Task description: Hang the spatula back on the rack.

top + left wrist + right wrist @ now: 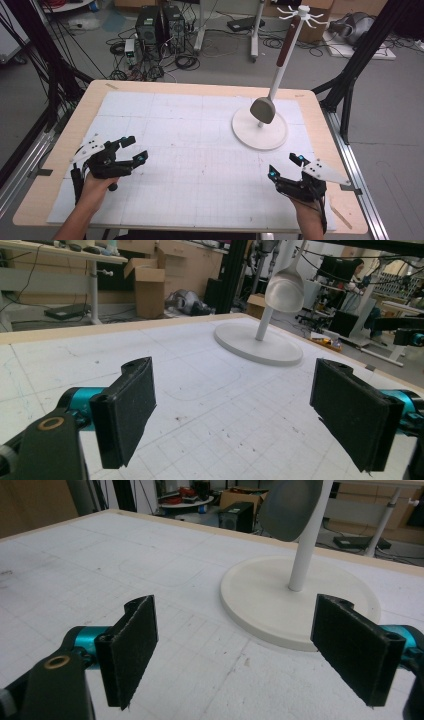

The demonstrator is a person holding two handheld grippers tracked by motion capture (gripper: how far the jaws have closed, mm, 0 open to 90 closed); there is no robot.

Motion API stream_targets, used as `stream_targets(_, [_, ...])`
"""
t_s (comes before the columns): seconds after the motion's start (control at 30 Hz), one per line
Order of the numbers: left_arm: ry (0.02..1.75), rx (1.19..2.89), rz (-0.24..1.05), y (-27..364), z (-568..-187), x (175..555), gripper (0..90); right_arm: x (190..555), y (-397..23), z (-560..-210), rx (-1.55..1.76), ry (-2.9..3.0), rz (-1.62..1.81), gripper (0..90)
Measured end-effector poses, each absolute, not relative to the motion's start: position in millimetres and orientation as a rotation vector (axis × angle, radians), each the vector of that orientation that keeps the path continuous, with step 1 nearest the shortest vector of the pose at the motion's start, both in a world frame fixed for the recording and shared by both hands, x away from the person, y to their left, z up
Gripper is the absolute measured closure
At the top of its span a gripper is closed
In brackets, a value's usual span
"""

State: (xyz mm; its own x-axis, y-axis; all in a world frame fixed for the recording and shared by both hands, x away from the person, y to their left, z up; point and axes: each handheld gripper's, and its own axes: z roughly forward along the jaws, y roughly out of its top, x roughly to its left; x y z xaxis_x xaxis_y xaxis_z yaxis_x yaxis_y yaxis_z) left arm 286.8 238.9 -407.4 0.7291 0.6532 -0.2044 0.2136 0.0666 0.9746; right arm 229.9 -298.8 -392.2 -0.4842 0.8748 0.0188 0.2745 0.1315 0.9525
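From the high view we see the bench point(60, 150) under a white gridded mat point(190, 150). The left claw point(135, 148) sits at eight o'clock, spread wide and holding nothing; the right claw point(286, 166) at four o'clock is likewise wide and empty. A white stand point(260, 131) at two o'clock carries a hanging spatula point(263, 109).

In the left gripper view we see the stand point(258, 342) at one o'clock, well beyond the parted pads point(125, 410).

In the right gripper view the stand's base point(260, 595) lies near, between the parted pads point(131, 647).

grey spatula point(263, 110) (brown-handled), hanging on white stand point(260, 131)
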Motion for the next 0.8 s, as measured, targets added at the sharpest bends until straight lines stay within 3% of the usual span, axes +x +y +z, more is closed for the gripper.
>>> stream_targets(0.8, [0.757,1.500,0.360,241,-414,283,18.9,221,-303,-402,1.162,1.832,1.319,18.0])
